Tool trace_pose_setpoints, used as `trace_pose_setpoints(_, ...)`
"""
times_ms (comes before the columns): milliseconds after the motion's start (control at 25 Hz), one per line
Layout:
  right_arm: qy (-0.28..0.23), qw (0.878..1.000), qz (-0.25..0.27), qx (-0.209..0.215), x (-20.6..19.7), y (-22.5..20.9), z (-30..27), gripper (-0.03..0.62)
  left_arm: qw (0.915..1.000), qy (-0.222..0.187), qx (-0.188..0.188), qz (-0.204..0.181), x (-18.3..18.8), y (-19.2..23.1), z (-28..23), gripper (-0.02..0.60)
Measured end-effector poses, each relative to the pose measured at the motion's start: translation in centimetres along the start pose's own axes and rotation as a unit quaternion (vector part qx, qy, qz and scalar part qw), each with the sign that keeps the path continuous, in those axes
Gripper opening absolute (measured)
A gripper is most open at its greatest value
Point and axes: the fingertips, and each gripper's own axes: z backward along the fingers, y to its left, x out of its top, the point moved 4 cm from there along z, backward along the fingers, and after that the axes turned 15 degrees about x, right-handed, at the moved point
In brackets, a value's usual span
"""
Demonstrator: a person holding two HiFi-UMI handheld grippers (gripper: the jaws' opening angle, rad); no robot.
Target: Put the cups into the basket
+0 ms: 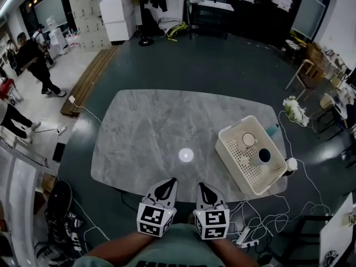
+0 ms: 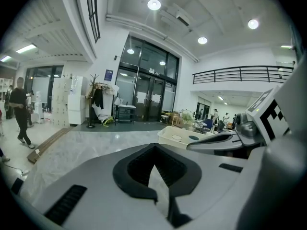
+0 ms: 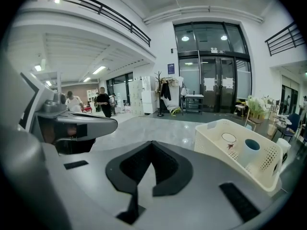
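A cream perforated basket (image 1: 229, 152) stands on the right end of the grey marble table (image 1: 150, 132). Two cups are inside it: a white cup (image 1: 248, 139) and a cup with a blue inside (image 1: 262, 156). In the right gripper view the basket (image 3: 214, 139) lies to the right, holding the white cup (image 3: 229, 141) and the blue-lined cup (image 3: 249, 151). In the left gripper view the basket (image 2: 166, 134) is farther off. My left gripper (image 1: 167, 184) and right gripper (image 1: 202, 188) hover side by side over the table's near edge, both shut and empty.
A ceiling light is mirrored as a bright spot (image 1: 186, 155) on the tabletop. A potted plant (image 1: 293, 109) and a white object (image 1: 291, 164) sit beyond the basket. Cables (image 1: 261, 210) lie on the floor at right. A person (image 1: 33, 60) stands far left by wooden planks (image 1: 89, 79).
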Motion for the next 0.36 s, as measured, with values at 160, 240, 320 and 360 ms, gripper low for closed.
trace_pose_setpoints(160, 0.0, 1.0, 0.002, -0.001, 0.0, 0.2, 0.25, 0.012, 1.0, -0.003, -0.001, 0.001, 0.11, -0.02, 0.3, 0.008)
trace_pose_setpoints(240, 0.001, 1.0, 0.003, -0.001, 0.15, 0.26, 0.36, 0.012, 1.0, -0.003, 0.0, 0.001, 0.29, -0.03, 0.39, 0.008)
trace_pose_setpoints(320, 0.001, 1.0, 0.002, 0.0, 0.22, 0.31, 0.43, 0.012, 1.0, -0.002, 0.0, 0.002, 0.33, -0.12, 0.43, 0.008)
trace_pose_setpoints(360, 0.001, 1.0, 0.001, 0.0, 0.23, 0.35, 0.47, 0.012, 1.0, -0.002, 0.0, 0.003, 0.33, -0.16, 0.44, 0.008)
